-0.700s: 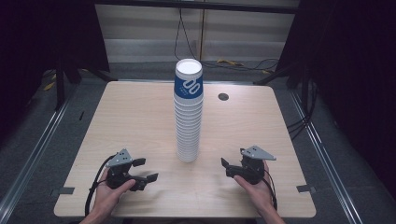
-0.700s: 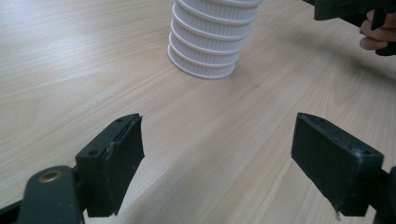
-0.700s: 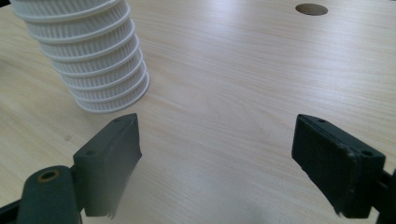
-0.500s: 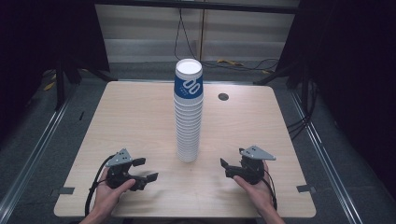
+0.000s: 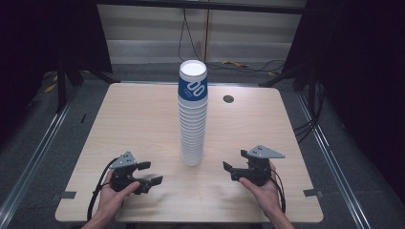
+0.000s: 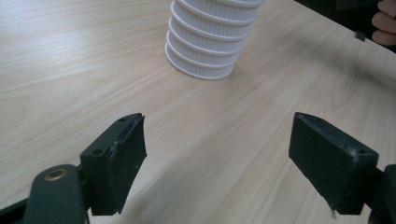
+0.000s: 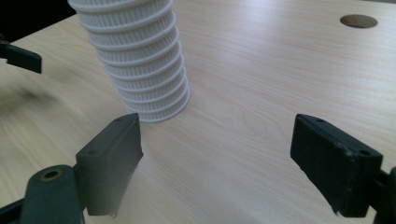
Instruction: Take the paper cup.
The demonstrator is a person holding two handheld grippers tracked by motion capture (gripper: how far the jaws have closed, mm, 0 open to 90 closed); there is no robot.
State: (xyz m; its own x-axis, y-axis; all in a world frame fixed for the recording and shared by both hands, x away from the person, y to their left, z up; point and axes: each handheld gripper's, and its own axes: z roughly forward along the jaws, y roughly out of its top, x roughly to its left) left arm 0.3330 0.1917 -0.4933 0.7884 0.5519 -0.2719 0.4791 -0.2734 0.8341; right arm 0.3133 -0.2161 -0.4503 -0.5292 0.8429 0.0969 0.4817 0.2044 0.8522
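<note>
Your left gripper (image 5: 149, 174) and right gripper (image 5: 234, 167), jaws wide and empty, flank the tall white paper-cup stack (image 5: 193, 119) mid-table; bare light wooden tabletop (image 5: 133, 124) lies all round.

One tall stack of white ribbed paper cups (image 5: 192, 119) stands on one light wooden counter (image 5: 129, 129); its top cup bears a blue band, and the nested cups are too many and too close to count exactly. Two black hand-held grippers are there, one left gripper (image 5: 149, 173) and one right gripper (image 5: 234, 162), each with two fingers. One round dark hole (image 5: 228, 99) marks the counter's far side.
</note>
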